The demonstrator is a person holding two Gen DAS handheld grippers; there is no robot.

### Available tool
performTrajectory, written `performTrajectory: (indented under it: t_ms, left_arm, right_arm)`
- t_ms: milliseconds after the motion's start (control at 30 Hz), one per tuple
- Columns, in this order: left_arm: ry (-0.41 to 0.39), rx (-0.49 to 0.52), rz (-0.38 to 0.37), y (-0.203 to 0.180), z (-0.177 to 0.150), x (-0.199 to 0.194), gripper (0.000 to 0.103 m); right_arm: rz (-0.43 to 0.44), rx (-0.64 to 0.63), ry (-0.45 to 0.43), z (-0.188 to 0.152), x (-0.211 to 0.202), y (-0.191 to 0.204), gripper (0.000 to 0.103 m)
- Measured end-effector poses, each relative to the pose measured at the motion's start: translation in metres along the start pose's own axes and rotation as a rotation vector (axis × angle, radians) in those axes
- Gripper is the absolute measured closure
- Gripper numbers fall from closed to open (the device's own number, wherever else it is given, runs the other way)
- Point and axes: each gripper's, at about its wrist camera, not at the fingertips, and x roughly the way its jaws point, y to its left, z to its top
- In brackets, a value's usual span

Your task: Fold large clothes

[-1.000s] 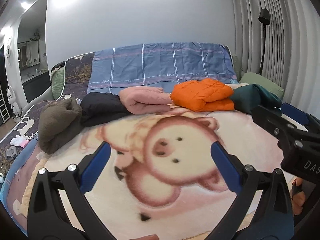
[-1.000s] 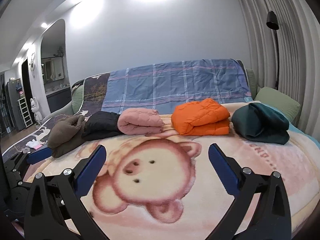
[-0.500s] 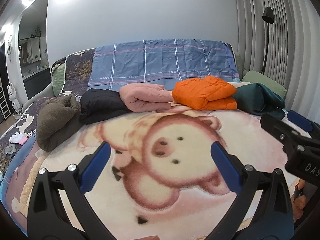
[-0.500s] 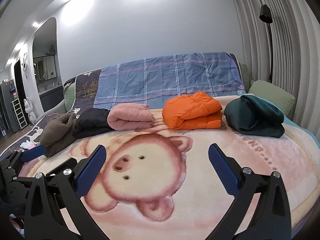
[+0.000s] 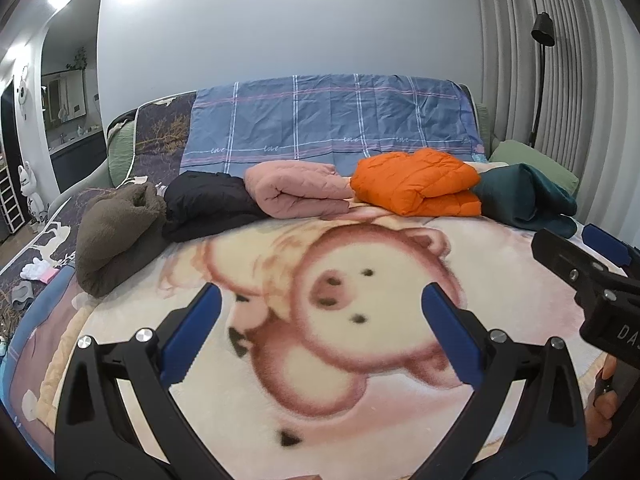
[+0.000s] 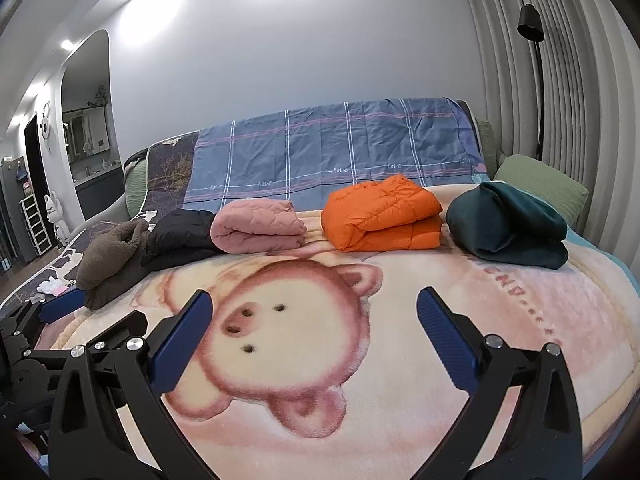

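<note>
Several folded garments lie in a row at the far side of the pig-print blanket (image 5: 360, 360) (image 6: 400, 360): a brown fleece (image 5: 116, 236) (image 6: 108, 256), a black jacket (image 5: 204, 204) (image 6: 176, 236), a pink quilted jacket (image 5: 296, 192) (image 6: 256, 228), an orange puffer jacket (image 5: 416, 184) (image 6: 380, 212) and a dark green garment (image 5: 524, 200) (image 6: 508, 224). My left gripper (image 5: 320, 312) is open and empty above the blanket's near part. My right gripper (image 6: 314, 312) is open and empty too. Each gripper shows at the edge of the other's view.
A blue plaid sheet (image 5: 332, 120) (image 6: 340, 148) covers the headboard. A green pillow (image 6: 540, 184) lies at the far right, with a black floor lamp (image 6: 532, 60) and curtains behind it. Small items lie on the floor (image 5: 36, 272) at left. A hand (image 5: 604, 400) holds the right gripper.
Both grippers have stayed open and have shifted slightly, so the row of folded garments moved a little within each view. Nothing was taken hold of.
</note>
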Motion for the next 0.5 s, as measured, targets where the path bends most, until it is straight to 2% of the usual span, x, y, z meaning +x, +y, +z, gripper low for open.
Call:
performTrajectory:
  t_ms: [200, 500]
  left_arm:
    - [0.011, -0.010, 0.053, 0.010, -0.002, -0.002, 0.002]
    - [-0.005, -0.089, 0.204, 0.055, -0.005, -0.026, 0.002]
  right_arm:
    - [0.053, -0.022, 0.007, 0.003, 0.006, 0.008, 0.001]
    - [0.269, -0.120, 0.028, 0.010, 0.015, 0.061, 0.001]
